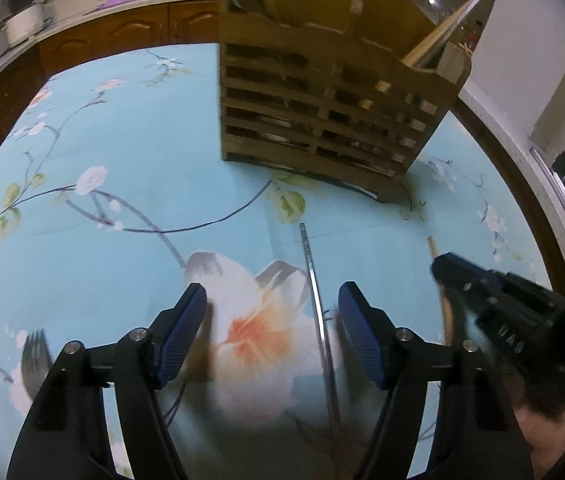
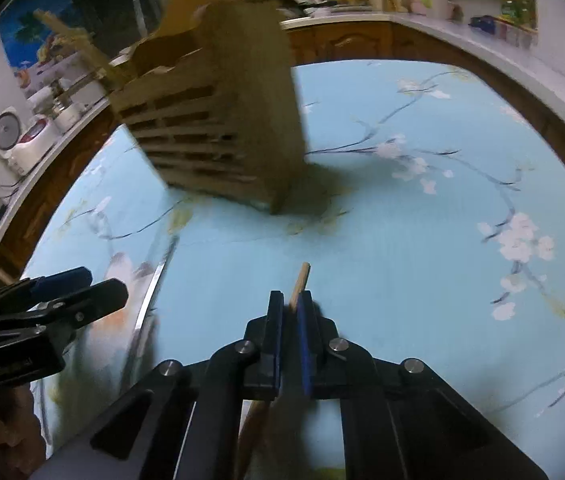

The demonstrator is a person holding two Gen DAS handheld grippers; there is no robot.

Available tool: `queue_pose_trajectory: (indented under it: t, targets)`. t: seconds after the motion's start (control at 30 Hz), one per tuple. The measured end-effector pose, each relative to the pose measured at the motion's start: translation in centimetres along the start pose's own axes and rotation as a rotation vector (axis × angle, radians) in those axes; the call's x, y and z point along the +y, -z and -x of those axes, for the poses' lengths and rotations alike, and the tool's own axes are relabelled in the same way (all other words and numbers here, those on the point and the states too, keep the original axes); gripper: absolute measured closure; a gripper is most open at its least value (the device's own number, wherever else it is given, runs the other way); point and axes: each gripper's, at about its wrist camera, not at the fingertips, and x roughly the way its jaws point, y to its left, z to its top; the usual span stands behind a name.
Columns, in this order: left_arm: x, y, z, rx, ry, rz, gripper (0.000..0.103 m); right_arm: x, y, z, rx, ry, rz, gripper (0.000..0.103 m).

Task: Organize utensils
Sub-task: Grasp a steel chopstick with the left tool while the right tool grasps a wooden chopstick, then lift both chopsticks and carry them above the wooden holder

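A wooden slatted utensil holder (image 1: pixel 330 92) stands on the blue floral tablecloth, with chopsticks sticking out of its top right; it also shows in the right wrist view (image 2: pixel 218 128). My left gripper (image 1: pixel 272 312) is open above the cloth, and a metal chopstick (image 1: pixel 316 300) lies between its fingers, close to the right one. A fork (image 1: pixel 36 356) lies at the lower left. My right gripper (image 2: pixel 291 308) is shut on a wooden chopstick (image 2: pixel 300 280), whose tip pokes out past the fingers. The right gripper also shows in the left wrist view (image 1: pixel 438 270).
The round table (image 2: pixel 422 220) has a brown wooden rim. Wooden cabinets and a white counter with appliances and jars (image 2: pixel 22 136) ring the background. The metal chopstick (image 2: pixel 154 288) and my left gripper (image 2: pixel 54 292) show at the left of the right wrist view.
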Motion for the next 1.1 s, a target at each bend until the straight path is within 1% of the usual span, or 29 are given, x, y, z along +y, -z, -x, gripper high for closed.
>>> queue_pose_trajectory:
  t: [0.03, 0.1, 0.13, 0.23, 0.33, 0.37, 0.4, 0.47, 0.57, 0.7, 0.83, 0.9, 1.0, 1.1]
  targets:
    - [-0.3, -0.1, -0.4, 0.007, 0.004, -0.007, 0.040, -0.6, -0.3, -0.1, -0.003, 0.002, -0.019, 0.096]
    - [-0.9, -0.5, -1.2, 0.024, 0.006, -0.025, 0.049, -1.6, -0.5, -0.1, -0.003, -0.013, -0.052, 0.096]
    - [-1.1, -0.6, -1.5, 0.032, 0.004, -0.031, 0.052, -1.8, -0.6, -0.1, -0.003, -0.016, -0.060, 0.096]
    - [-2.4, -0.9, -2.1, 0.027, -0.034, -0.090, 0.054, -1.9, -0.7, 0.0, 0.002, -0.020, -0.068, 0.096]
    - [-3.2, -0.9, -2.5, 0.016, -0.075, -0.147, 0.062, -2.2, -0.9, -0.2, -0.002, -0.030, -0.087, 0.094]
    - [-3.4, -0.9, -2.5, 0.012, -0.075, -0.157, 0.069, -2.1, -0.9, -0.2, -0.003, -0.029, -0.088, 0.094]
    - [-3.6, -0.9, -2.5, 0.009, -0.070, -0.168, 0.081, -1.9, -1.0, -0.3, -0.004, -0.023, -0.080, 0.094]
    - [-3.5, -0.8, -2.3, 0.010, -0.066, -0.179, 0.096, -1.4, -1.2, -0.6, -0.007, -0.011, -0.058, 0.094]
    - [-2.8, -0.7, -1.9, 0.010, -0.044, -0.159, 0.098, -0.9, -1.5, -1.0, -0.007, 0.004, -0.040, 0.096]
    - [-1.7, -0.4, -0.3, -0.018, 0.006, -0.107, 0.099, -1.0, -1.4, -0.2, -0.013, -0.033, -0.062, 0.097]
    - [-0.2, 0.2, 2.7, -0.067, 0.068, -0.057, 0.099, -0.7, -1.2, 2.2, -0.062, -0.087, -0.088, 0.098]
    - [0.6, 0.5, 4.8, -0.102, 0.100, -0.034, 0.099, -0.2, -1.2, 3.9, -0.098, -0.107, -0.084, 0.098]
    - [1.3, 1.3, 7.8, -0.144, 0.126, -0.014, 0.099, 0.2, -1.1, 6.6, -0.149, -0.145, -0.085, 0.098]
    - [2.3, 1.7, 10.1, -0.183, 0.155, 0.009, 0.099, 0.8, -1.0, 9.0, -0.196, -0.160, -0.074, 0.098]
